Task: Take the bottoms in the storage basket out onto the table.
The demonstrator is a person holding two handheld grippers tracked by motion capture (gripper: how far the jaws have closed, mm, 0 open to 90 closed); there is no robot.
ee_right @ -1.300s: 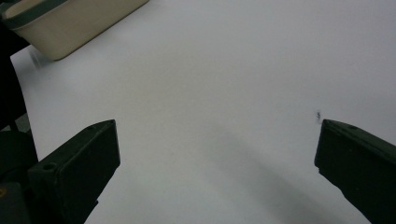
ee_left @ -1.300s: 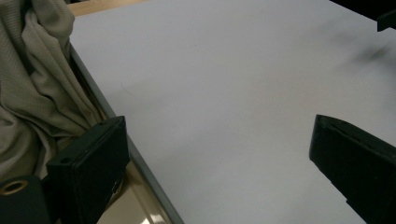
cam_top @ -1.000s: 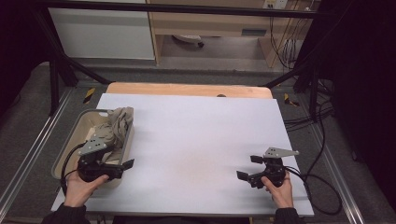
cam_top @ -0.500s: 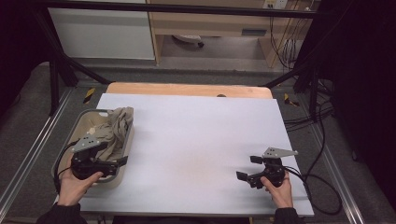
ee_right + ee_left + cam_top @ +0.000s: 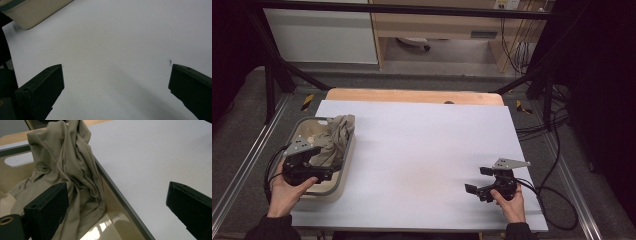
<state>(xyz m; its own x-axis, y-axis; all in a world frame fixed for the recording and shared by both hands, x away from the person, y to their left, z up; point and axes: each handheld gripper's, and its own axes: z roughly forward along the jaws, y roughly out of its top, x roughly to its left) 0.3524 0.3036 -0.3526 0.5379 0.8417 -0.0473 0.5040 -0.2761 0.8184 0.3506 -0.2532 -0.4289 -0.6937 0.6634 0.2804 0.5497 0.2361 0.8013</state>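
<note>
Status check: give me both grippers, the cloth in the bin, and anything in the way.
Left gripper open over the bin, jaws astride its rim. Right gripper open, resting on the white table. Tan cloth bunched in the bin, ungripped. Nothing in the way.

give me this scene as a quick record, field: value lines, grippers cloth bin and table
left gripper: open, held over the near end of the bin, jaws either side of the bin's right wall
right gripper: open, low over the bare white table, holding nothing
cloth: beige, crumpled, heaped in the bin's far right part and draped up over its rim
bin: cream tub with a grey rim, at the table's left edge
table: white sheet over a wooden top
contact: neither gripper grips the cloth
</note>
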